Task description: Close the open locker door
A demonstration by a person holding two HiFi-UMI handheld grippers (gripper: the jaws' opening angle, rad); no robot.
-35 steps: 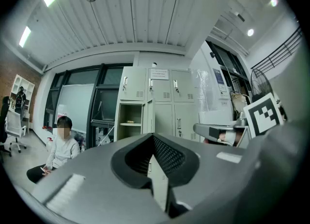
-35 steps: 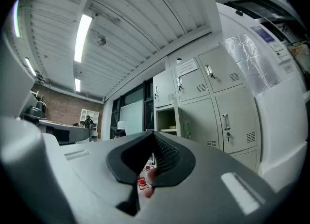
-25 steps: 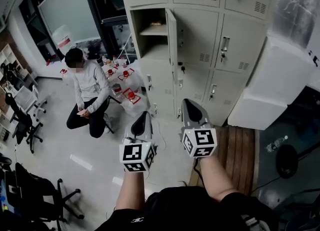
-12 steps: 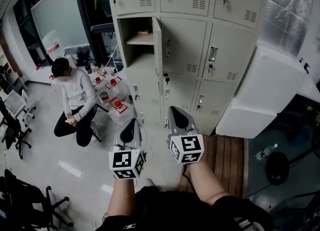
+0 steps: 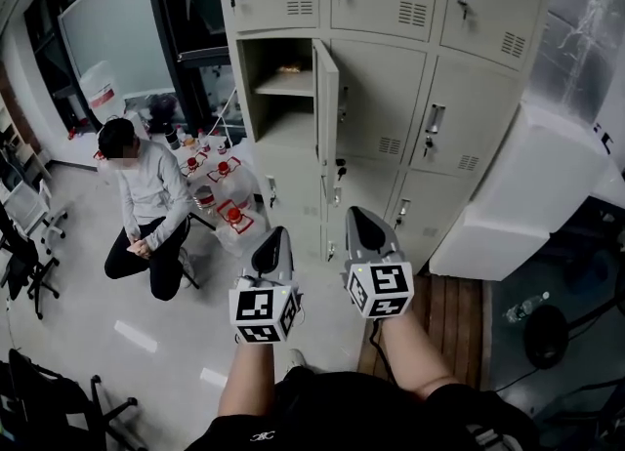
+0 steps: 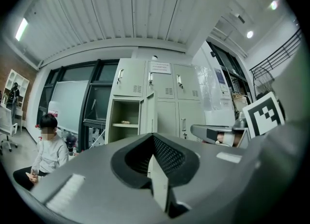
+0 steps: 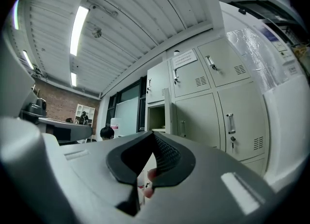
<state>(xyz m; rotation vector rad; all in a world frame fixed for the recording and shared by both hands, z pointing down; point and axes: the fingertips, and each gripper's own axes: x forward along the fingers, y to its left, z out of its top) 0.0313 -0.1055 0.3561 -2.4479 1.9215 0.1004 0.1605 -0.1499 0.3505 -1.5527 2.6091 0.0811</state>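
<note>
- The left gripper point(image 5: 276, 234) has its jaws closed together with nothing between them; its own view shows the dark pads meeting at the tip point(image 6: 154, 136).
- The right gripper point(image 5: 354, 213) is closed and empty in the same way, its pads meeting in its own view point(image 7: 154, 135).
- Both grippers are held side by side and point toward the locker bank point(image 5: 391, 98), well apart from it.
- The open locker door point(image 5: 328, 98) stands edge-on in the middle row, swung out toward the near side at the right edge of its compartment point(image 5: 278, 107).
- A shelf point(image 5: 283, 86) crosses that compartment, and a small flat thing point(image 5: 290, 69) lies on it, too small to identify.
- The neighbouring locker doors are shut, each with a handle and a vent.
- The head view alone shows the floor: a person point(image 5: 146, 205) crouching at the left, red-topped items point(image 5: 229, 213) near the lockers' foot, a white block point(image 5: 508, 195) at the right and wooden boards point(image 5: 459, 312).
- The left gripper view alone shows a paper notice point(image 6: 160, 67) on the top row.
- The right gripper view alone shows a brick wall point(image 7: 53, 102) and ceiling light strips point(image 7: 77, 24).
</note>
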